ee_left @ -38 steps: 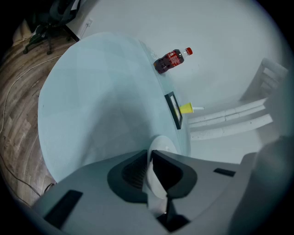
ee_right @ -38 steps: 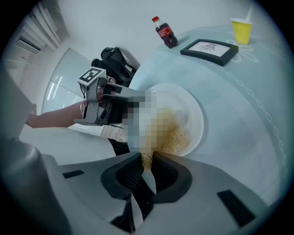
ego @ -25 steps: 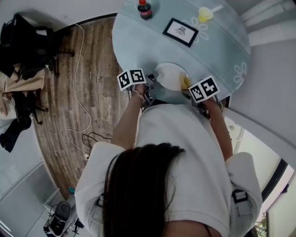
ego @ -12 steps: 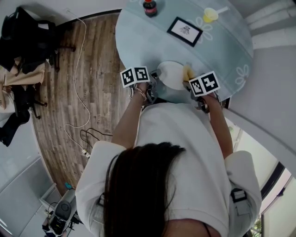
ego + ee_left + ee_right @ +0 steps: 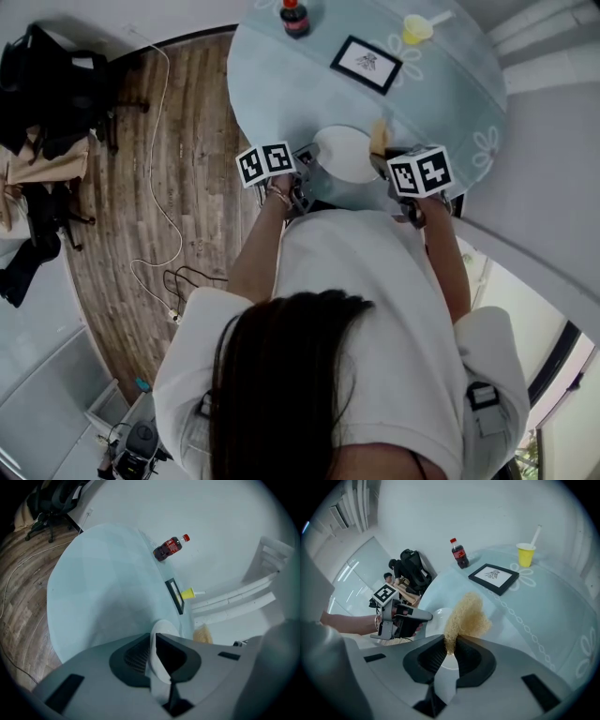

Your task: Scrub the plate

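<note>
A white plate (image 5: pixel 343 153) lies at the near edge of the round pale-blue table (image 5: pixel 300 84). My left gripper (image 5: pixel 305 165) is shut on the plate's left rim; in the left gripper view the rim (image 5: pixel 160 637) stands between the jaws of that gripper (image 5: pixel 153 638). My right gripper (image 5: pixel 382 161) is shut on a tan scrub sponge (image 5: pixel 379 139) at the plate's right rim. In the right gripper view the sponge (image 5: pixel 468 617) sticks up out of that gripper (image 5: pixel 450 645), with the plate (image 5: pixel 439 617) just left of it and below it. Whether sponge and plate touch, I cannot tell.
At the table's far side stand a cola bottle (image 5: pixel 293 18), a black picture frame (image 5: pixel 366 64) and a yellow cup with a straw (image 5: pixel 417 28). A wooden floor with a white cable (image 5: pixel 169 216) lies to the left, and bags (image 5: pixel 47 84) at the far left.
The right gripper has carried the sponge from the plate's near right part toward its far right rim, and its marker cube has turned. The left gripper keeps its hold on the plate.
</note>
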A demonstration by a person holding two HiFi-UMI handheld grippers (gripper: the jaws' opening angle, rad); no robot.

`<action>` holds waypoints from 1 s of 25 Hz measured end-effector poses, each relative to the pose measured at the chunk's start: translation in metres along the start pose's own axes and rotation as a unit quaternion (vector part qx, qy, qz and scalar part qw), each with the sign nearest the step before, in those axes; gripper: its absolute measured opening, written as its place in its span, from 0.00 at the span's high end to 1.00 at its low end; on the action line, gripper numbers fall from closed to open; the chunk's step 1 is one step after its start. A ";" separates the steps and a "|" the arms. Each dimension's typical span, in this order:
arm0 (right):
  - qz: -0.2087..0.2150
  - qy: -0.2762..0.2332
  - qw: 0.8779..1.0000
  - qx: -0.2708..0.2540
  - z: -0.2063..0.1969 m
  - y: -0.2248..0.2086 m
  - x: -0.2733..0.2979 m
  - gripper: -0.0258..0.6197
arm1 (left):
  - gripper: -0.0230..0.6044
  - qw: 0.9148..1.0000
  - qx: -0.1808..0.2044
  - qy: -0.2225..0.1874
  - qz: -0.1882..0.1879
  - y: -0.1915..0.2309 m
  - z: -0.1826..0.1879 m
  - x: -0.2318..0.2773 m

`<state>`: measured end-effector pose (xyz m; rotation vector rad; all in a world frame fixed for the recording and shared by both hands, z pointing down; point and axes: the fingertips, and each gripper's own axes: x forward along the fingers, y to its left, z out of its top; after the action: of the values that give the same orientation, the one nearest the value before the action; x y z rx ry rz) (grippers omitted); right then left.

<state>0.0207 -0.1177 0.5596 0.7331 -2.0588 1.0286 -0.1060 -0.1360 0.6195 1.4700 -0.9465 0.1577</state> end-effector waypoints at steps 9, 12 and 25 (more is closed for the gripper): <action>-0.057 -0.037 0.998 -0.002 0.004 -0.030 -0.031 0.87 | 0.81 1.000 0.004 -0.016 -0.002 -0.004 -0.007 -0.016; -0.068 -0.043 0.997 0.000 0.001 -0.038 -0.039 0.87 | 0.81 1.000 -0.003 -0.029 -0.007 -0.002 -0.002 -0.018; -0.161 -0.010 0.987 -0.028 -0.019 -0.090 -0.066 0.87 | 0.78 0.994 0.069 -0.081 0.022 -0.018 0.018 -0.048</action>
<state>0.1320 -0.1376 0.5548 1.0100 -1.8974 0.7793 -0.1332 -0.1332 0.5730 1.6089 -1.1182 0.1388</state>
